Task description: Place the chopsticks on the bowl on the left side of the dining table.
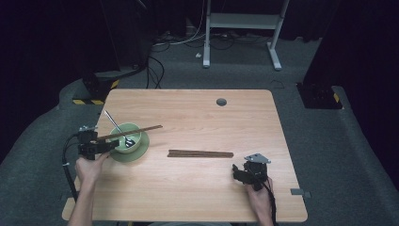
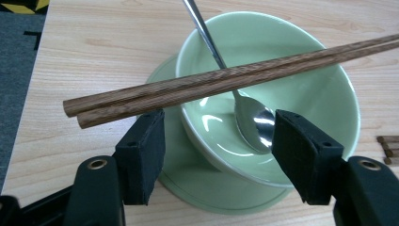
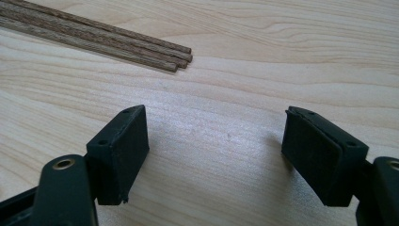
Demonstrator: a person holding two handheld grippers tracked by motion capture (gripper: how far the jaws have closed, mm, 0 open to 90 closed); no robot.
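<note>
At left of the table (image 1: 197, 188), a bowl (image 2: 301, 56) on its saucer (image 2: 207, 197) held a spoon (image 2: 251, 122), chopsticks (image 2: 211, 84) laid across its rim. Left gripper (image 2: 219, 146) stood jaws apart beside it; right gripper (image 3: 214, 155), lower right, gaped empty.

Light wooden worktop (image 1: 197, 113) with rounded corners and a small round grey cable port (image 1: 221, 101) near its far edge. Grey carpet floor (image 1: 329, 141) all around. Beyond, white metal frame of a second desk (image 1: 242, 28), with black and white cables (image 1: 160, 52) trailing across the floor. Black stand bases with yellow-black hazard stripes (image 1: 94, 92) at far left and right. Dark, unlit surroundings; worktop evenly lit.
</note>
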